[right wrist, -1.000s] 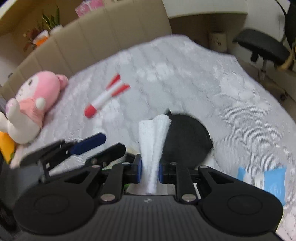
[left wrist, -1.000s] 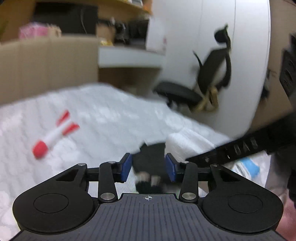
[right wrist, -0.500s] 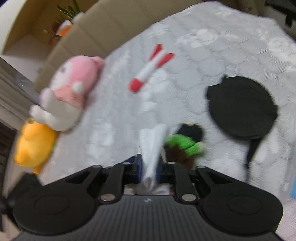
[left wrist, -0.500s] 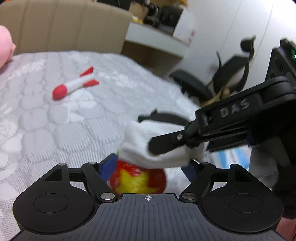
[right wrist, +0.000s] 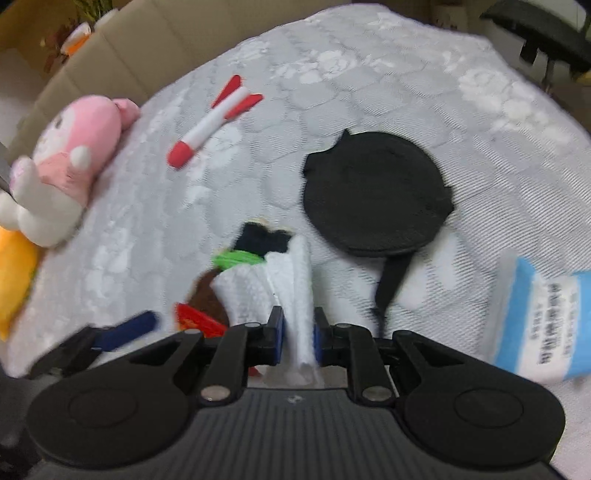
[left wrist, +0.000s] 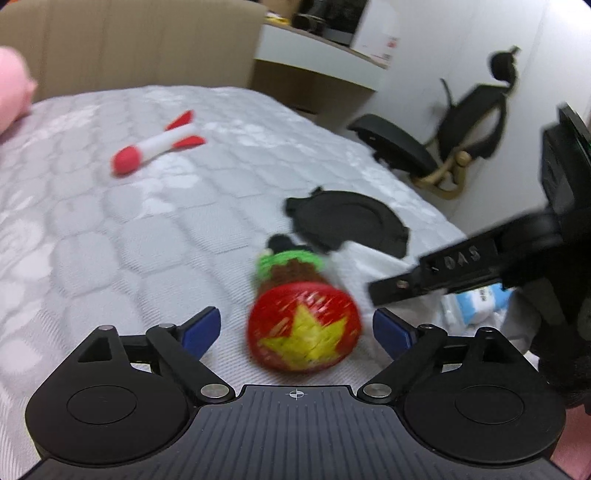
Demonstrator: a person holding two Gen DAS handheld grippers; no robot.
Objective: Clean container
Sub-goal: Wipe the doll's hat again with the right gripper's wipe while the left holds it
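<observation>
Two blue pads of our left gripper point(left wrist: 295, 330) stand wide apart on either side of the doll point(left wrist: 301, 314), which lies on the bed point(left wrist: 110, 229) near the black lid point(left wrist: 347, 225). From the right wrist, our right gripper point(right wrist: 298, 334) pinches a white cloth point(right wrist: 291, 284) against the doll point(right wrist: 236, 258), just beside the lid point(right wrist: 376, 195).

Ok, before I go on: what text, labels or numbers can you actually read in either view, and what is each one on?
"DAS", seen upside down and blurred: on the arm of the right gripper, left wrist view.
Dark print on the blue and white packet: too blurred to read.
Red marks on the white box on the shelf: too small to read.
Yellow star, no words: on the red crocheted container.
</observation>
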